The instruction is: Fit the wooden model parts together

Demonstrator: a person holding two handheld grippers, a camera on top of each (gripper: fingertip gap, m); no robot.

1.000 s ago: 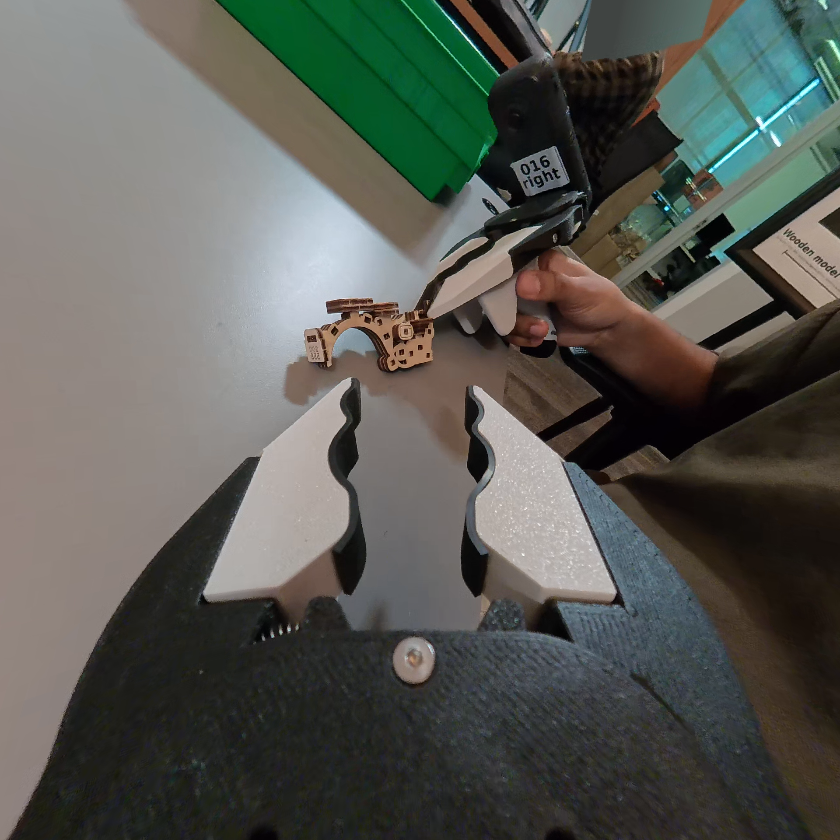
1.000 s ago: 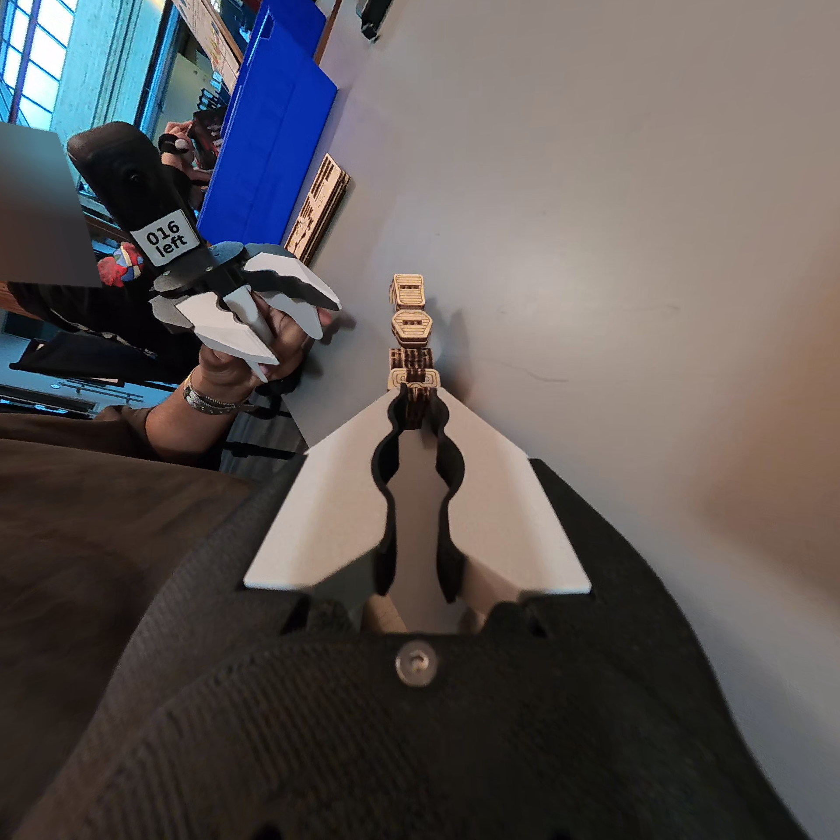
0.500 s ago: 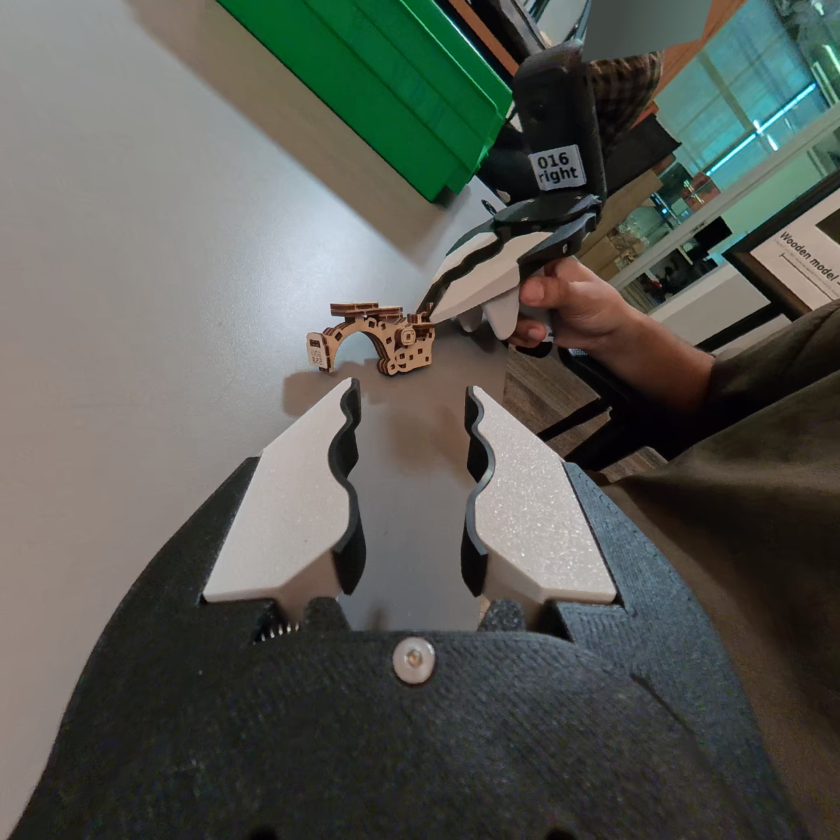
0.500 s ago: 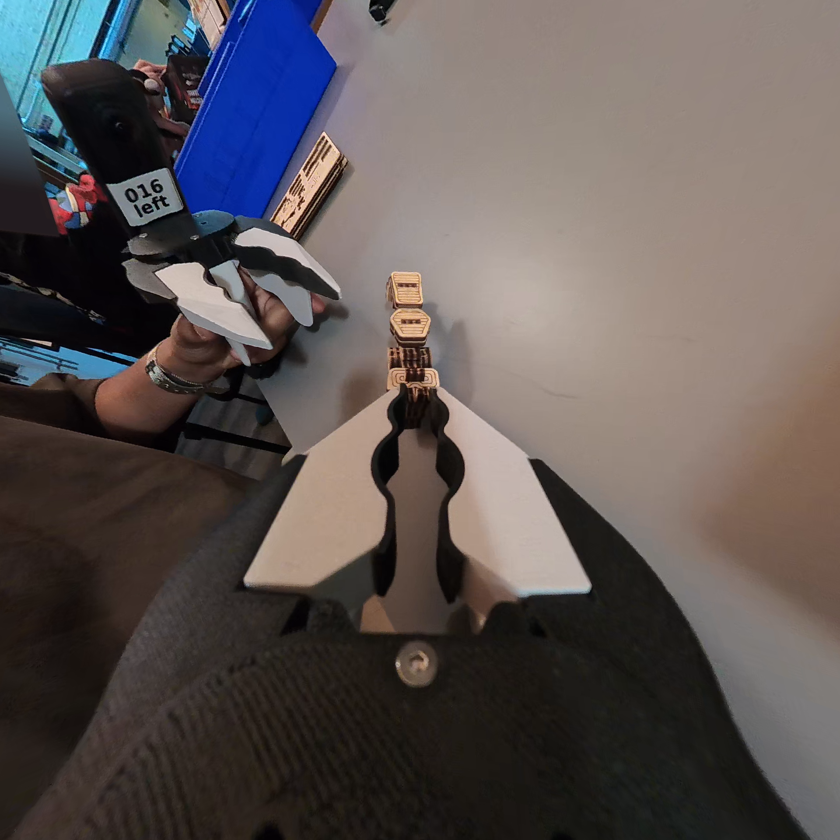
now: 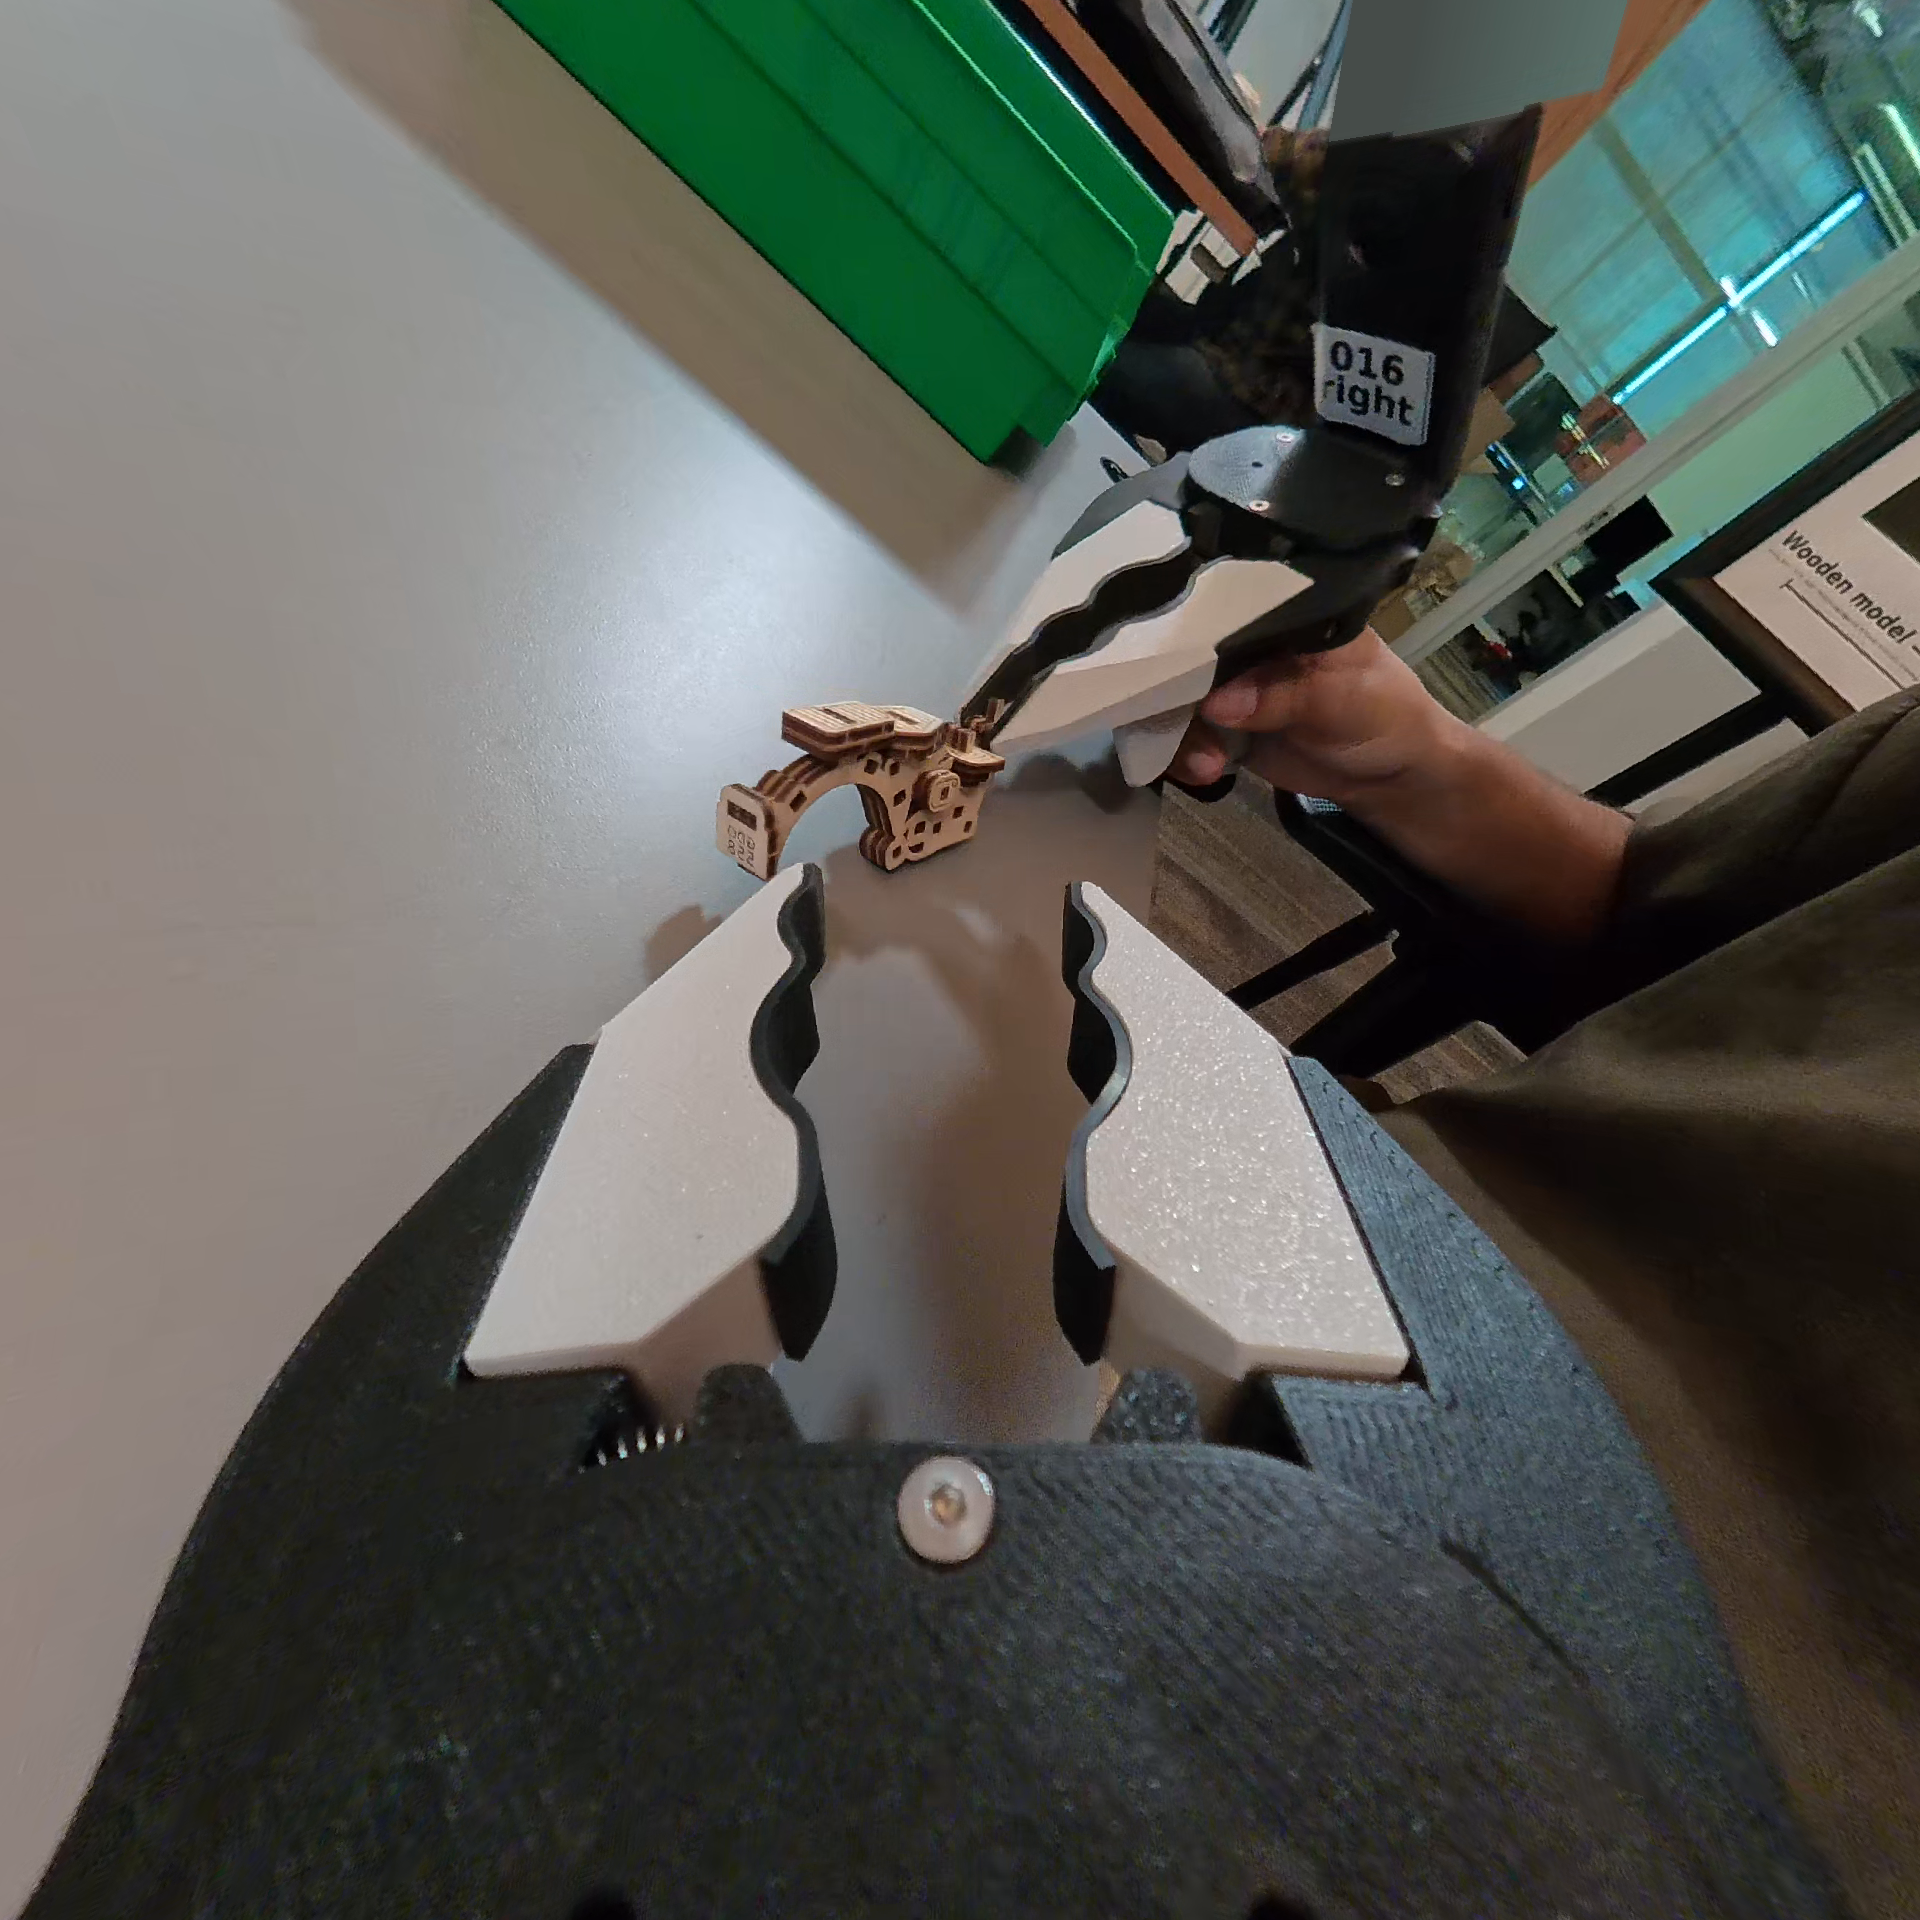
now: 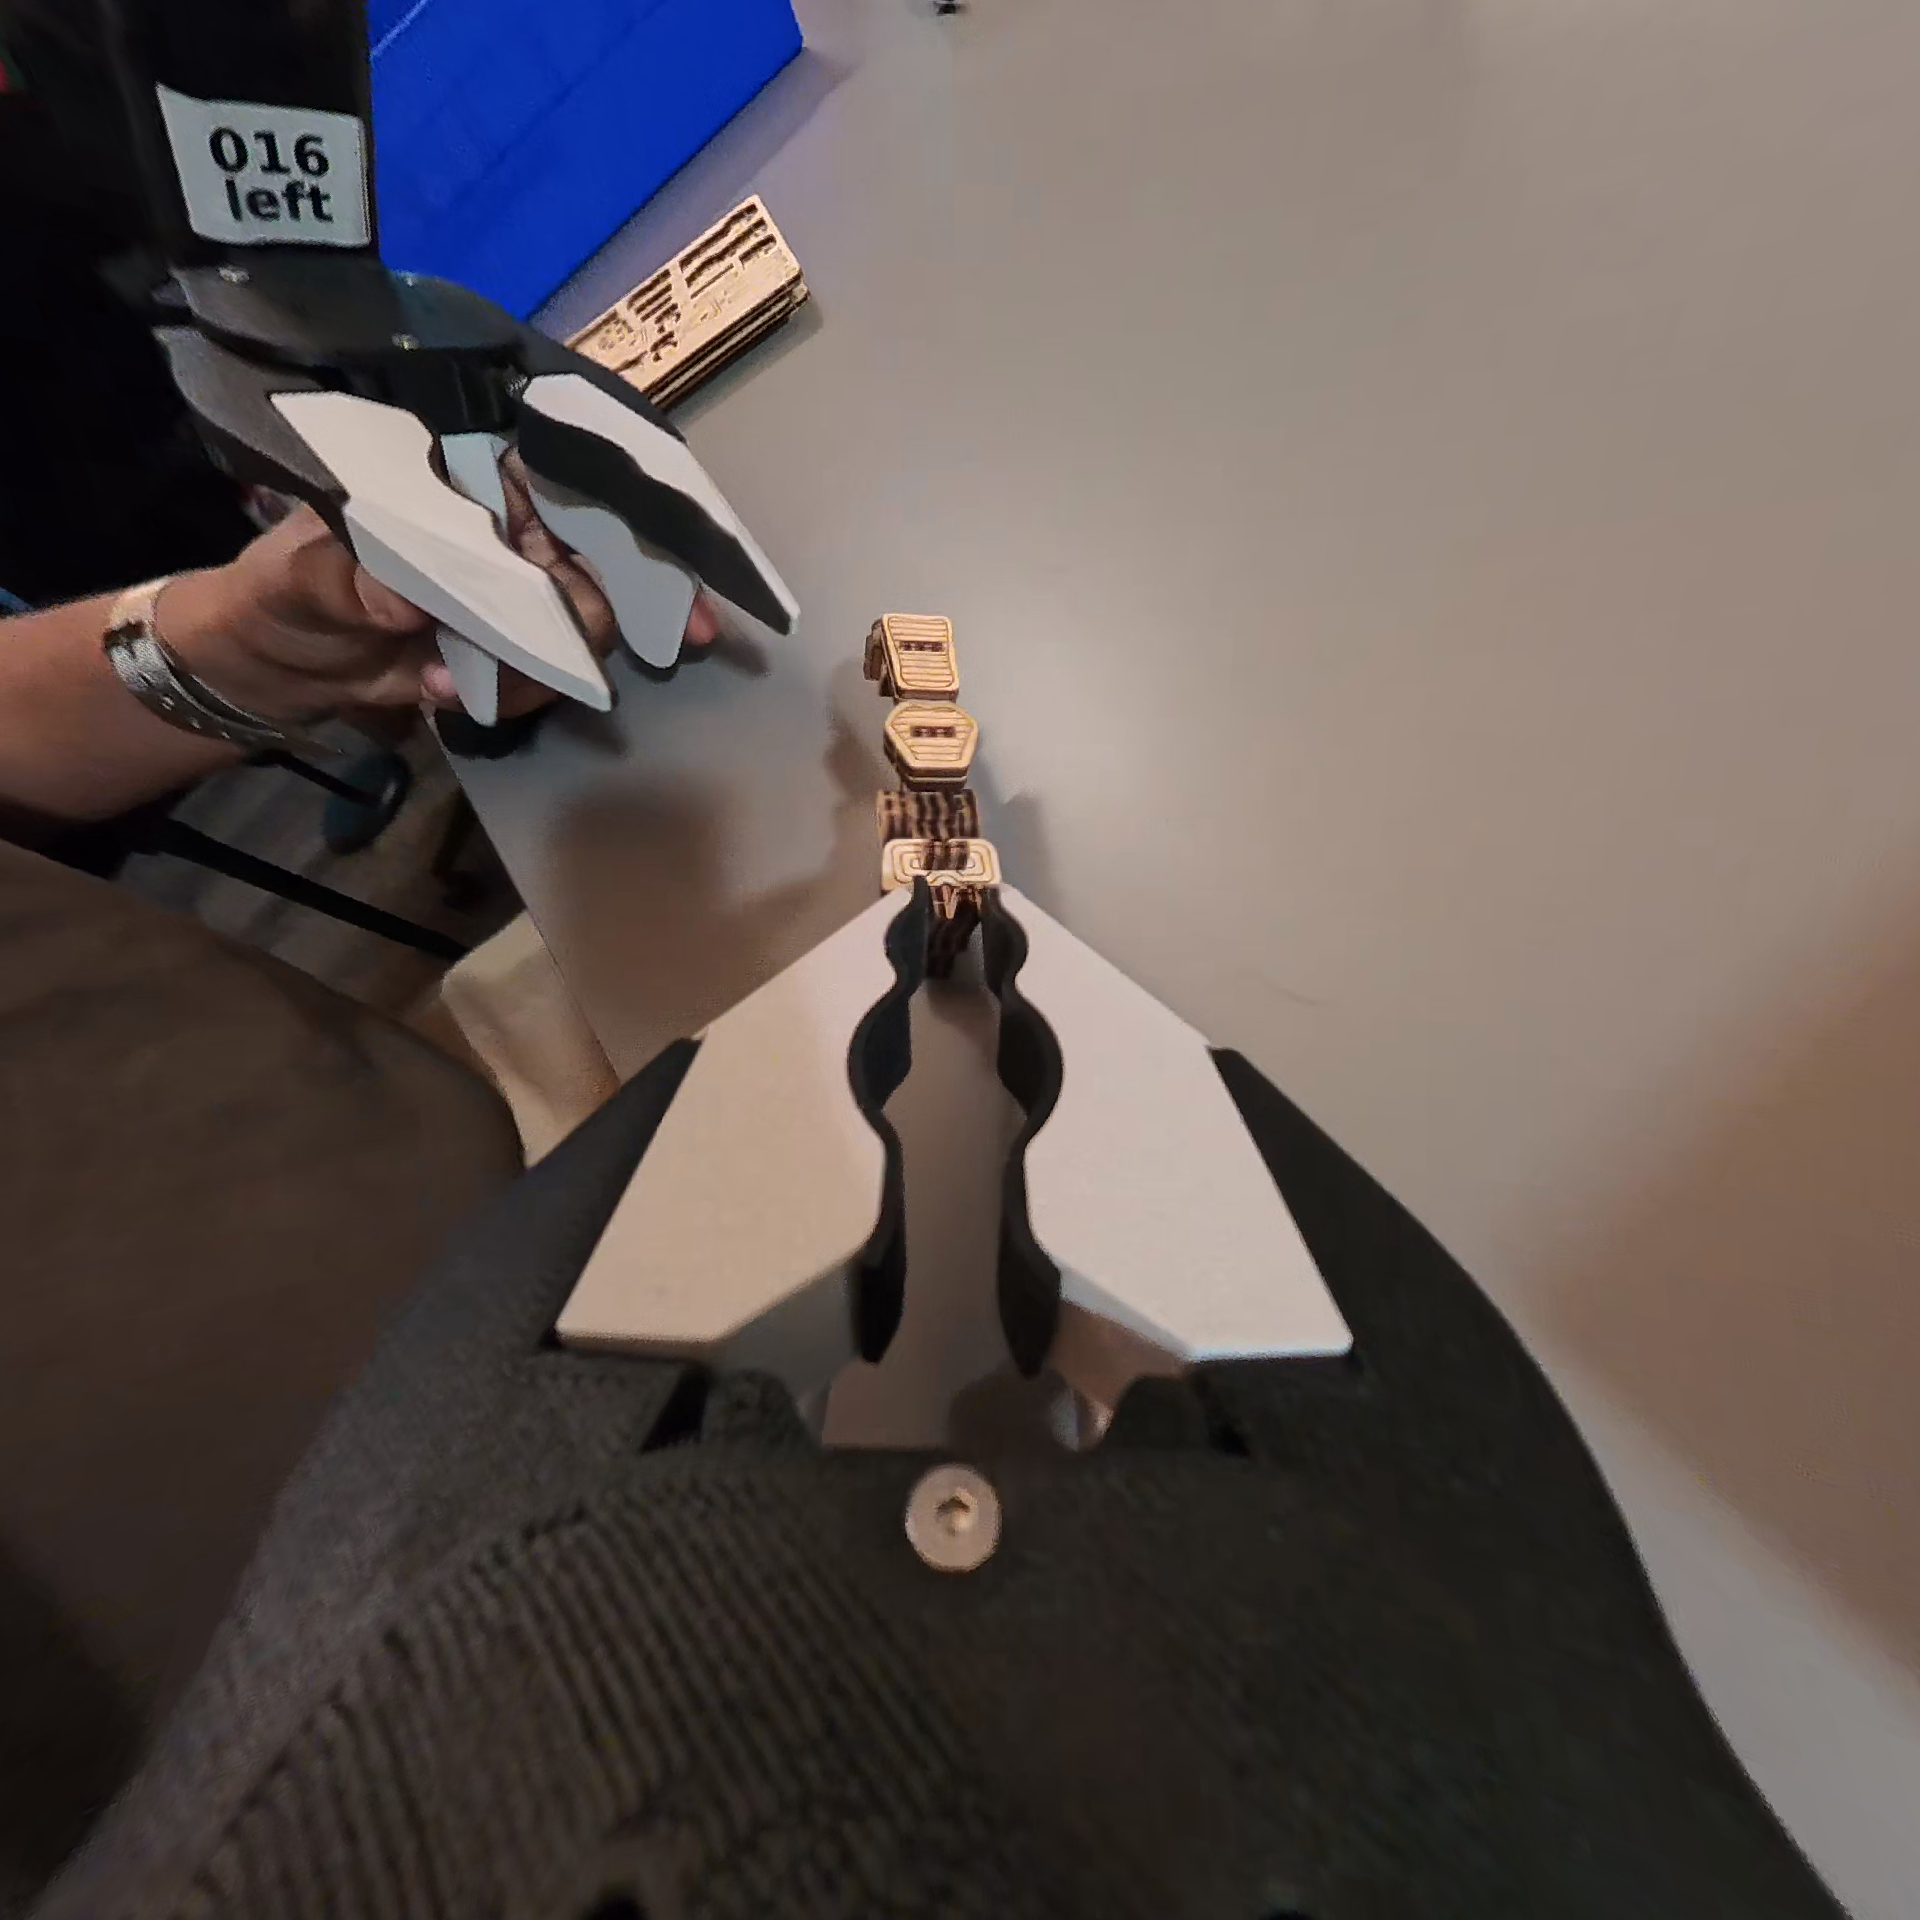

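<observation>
A small arched wooden model (image 5: 873,779) is on the grey table (image 5: 312,623). My right gripper (image 5: 982,722) is shut on the model's right end. In the right wrist view the gripper (image 6: 951,904) pinches the near end, and the model (image 6: 930,748) stretches away from it in a line. The model looks slightly raised off the table, with its shadow apart from it. My left gripper (image 5: 940,894) is open and empty, just short of the model. It also shows in the right wrist view (image 6: 691,660), to the left of the model.
A green bin (image 5: 831,187) stands at the back in the left wrist view. A blue bin (image 6: 561,125) and a stack of wooden part sheets (image 6: 696,301) lie behind the left gripper. The table edge (image 5: 1153,831) runs close beside the model. The tips of one gripper are about 8 cm away from the tips of the other.
My right gripper has rolled and risen a little, taking the model with it. My left gripper has come closer to the model and stays open.
</observation>
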